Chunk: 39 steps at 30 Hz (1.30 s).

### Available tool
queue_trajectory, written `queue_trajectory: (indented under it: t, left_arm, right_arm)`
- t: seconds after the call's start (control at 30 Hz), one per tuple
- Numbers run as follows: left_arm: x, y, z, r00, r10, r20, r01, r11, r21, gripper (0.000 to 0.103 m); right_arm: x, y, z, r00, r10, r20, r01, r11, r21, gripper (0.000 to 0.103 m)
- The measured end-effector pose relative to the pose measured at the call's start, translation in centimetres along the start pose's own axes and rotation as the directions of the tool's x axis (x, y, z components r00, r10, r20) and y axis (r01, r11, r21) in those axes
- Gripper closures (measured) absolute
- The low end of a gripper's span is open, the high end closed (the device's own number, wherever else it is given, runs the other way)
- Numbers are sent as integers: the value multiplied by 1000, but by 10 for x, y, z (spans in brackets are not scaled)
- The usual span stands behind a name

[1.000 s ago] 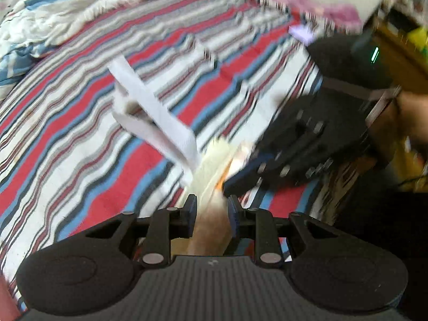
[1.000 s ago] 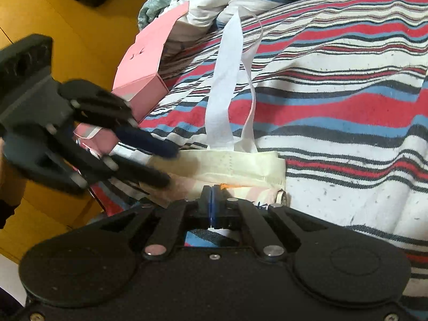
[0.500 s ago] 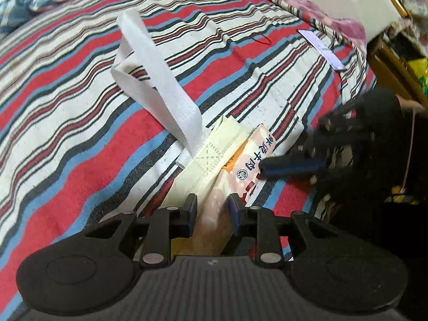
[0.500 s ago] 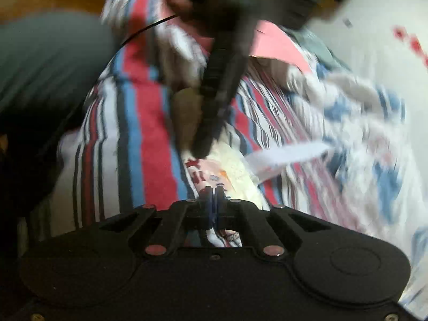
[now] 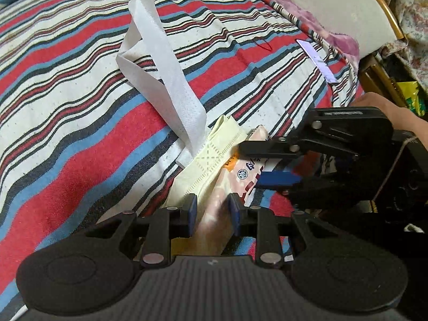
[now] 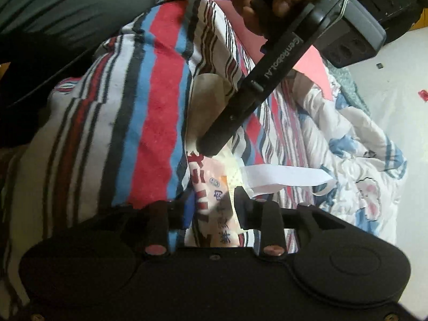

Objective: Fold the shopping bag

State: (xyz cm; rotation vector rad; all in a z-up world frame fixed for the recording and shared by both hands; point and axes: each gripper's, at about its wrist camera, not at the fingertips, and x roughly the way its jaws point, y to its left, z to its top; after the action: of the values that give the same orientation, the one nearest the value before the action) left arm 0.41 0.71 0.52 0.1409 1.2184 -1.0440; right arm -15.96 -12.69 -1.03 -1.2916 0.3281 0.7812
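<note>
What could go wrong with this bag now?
The right tongs have just been opening with the folded shopping bag between them; only the left tongs pinch it, so the folds may spring apart. The white handles lie loose outside the bundle and could stay untucked.

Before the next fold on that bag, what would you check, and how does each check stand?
1. Left claw has hold of the shopping bag: ok, its pads press both sides of the folded strip.
2. Right claw has hold too: not ok, its jaws have just been opening; the bag sits between them, unpinched.
3. Bag folded narrow: ok.
4. White handles tucked in: not ok, they trail loose over the striped bedspread.
5. Layers underneath lie flat: cannot tell, the claws hide them.
</note>
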Motion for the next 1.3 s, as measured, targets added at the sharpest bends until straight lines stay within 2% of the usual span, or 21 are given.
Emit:
queue_trajectory:
  t: [0.13,0.2,0.27,0.33,0.37,0.4,0.47,0.57,0.63,0.7,0.77,0.87,0.97,1.07,1.13,1.2,1.23,1.27,1.3]
  left_arm:
    - [-5,-2,-4,999,-36,30,35,999,35,77]
    - [-11,-5,-7,997,-69,44,68,997,38,76]
    - [-15,-11,-14,994,-100,53,97,994,55,76]
    - [-17,-22,-23,992,-114,61,107,989,102,76]
    - [-18,-27,-27,991,-115,66,107,987,118,76]
    - [-19,-32,-31,991,-110,77,99,986,135,75]
    - [-25,-41,-35,989,-84,119,62,983,173,74]
    - [-33,-52,-39,984,-79,161,41,973,226,73]
    - [-35,-59,-38,985,-78,154,35,964,264,73]
    - [-32,-62,-32,991,-49,128,8,954,300,73]
    - [-28,-64,-26,995,-27,95,-6,944,329,73]
    - [-21,-61,-16,999,-29,28,16,926,376,73]
    - [-11,-57,-5,999,-24,-40,37,920,389,73]
    - [3,-47,-4,994,-9,-108,50,925,378,72]
    - [4,-43,0,992,-25,-127,67,938,340,72]
    - [4,-36,2,990,-43,-135,81,954,288,72]
    - [4,-33,2,989,-52,-137,87,962,260,72]
    - [4,-30,2,989,-59,-136,91,967,238,72]
    - [4,-29,0,989,-62,-132,91,970,224,72]
  right_arm:
    - [-3,-8,-3,998,50,23,-52,994,96,77]
    - [-9,-17,-4,994,99,38,-105,977,187,79]
    - [-17,-27,-3,983,170,63,-181,943,280,79]
    - [-23,-38,-4,958,268,100,-285,873,396,80]
    - [-24,-44,-7,940,320,122,-339,819,463,80]
    - [-22,-50,-13,917,368,151,-389,747,539,80]
    - [-15,-61,-27,864,449,227,-472,566,677,80]
    - [7,-75,-50,791,514,332,-528,299,795,80]
    - [21,-81,-61,742,543,394,-551,158,819,80]
    - [32,-84,-70,695,569,439,-571,67,818,80]
    - [42,-85,-75,653,594,470,-591,10,807,80]
    - [58,-85,-85,583,616,530,-608,-103,787,81]
    - [72,-82,-94,525,622,580,-616,-192,764,81]
    - [84,-80,-98,486,628,608,-624,-238,744,83]
    - [91,-78,-99,466,629,622,-625,-264,735,84]
    - [91,-75,-98,466,626,625,-623,-270,734,85]
    - [92,-73,-97,473,621,625,-619,-271,737,86]
    - [89,-72,-96,488,613,622,-618,-260,742,86]
    - [80,-71,-94,516,601,610,-624,-224,749,86]
